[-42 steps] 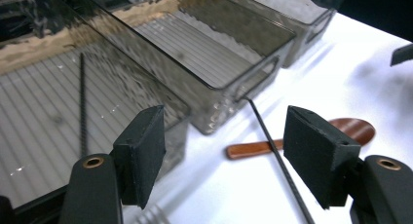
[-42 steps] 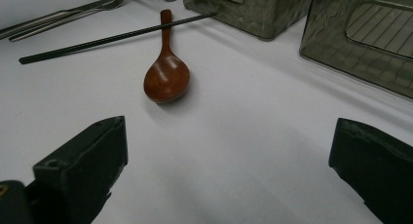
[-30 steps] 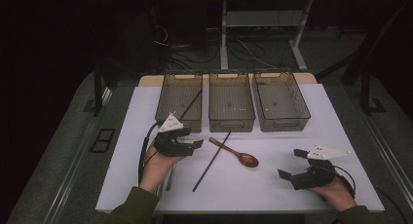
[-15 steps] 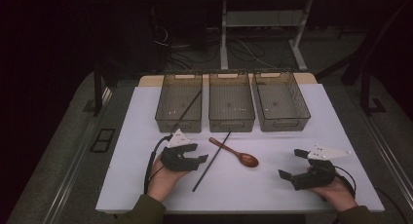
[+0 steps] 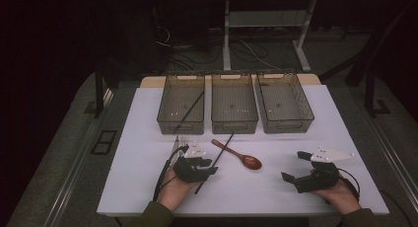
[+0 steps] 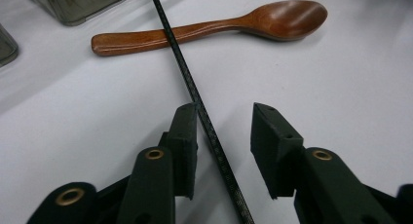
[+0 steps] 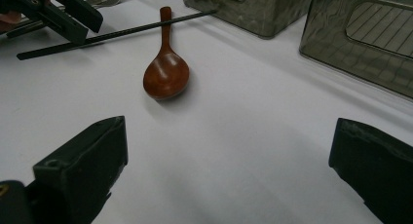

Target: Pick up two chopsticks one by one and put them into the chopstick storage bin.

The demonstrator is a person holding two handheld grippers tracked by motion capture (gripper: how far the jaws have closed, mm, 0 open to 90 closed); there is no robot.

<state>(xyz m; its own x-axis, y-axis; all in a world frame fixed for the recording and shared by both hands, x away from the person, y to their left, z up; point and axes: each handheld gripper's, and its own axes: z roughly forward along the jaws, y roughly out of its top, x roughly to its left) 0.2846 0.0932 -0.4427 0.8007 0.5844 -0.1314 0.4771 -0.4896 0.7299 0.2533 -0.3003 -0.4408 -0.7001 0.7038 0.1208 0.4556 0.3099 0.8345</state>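
One black chopstick (image 6: pixel 195 87), one wooden spoon (image 6: pixel 214 27), three bins (image 5: pixel 234 102)

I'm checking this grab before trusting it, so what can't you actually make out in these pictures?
- Left gripper view: the black stick lies between the closing jaws; its near end is cut off by the bottom edge.
- High view: the left gripper covers the contact.
- Left bin: its pale specks are too small to identify.

wooden spoon (image 5: pixel 240 157), 3 clear bins (image 5: pixel 234 104), 2nd chopstick in left bin (image 5: pixel 190 110)
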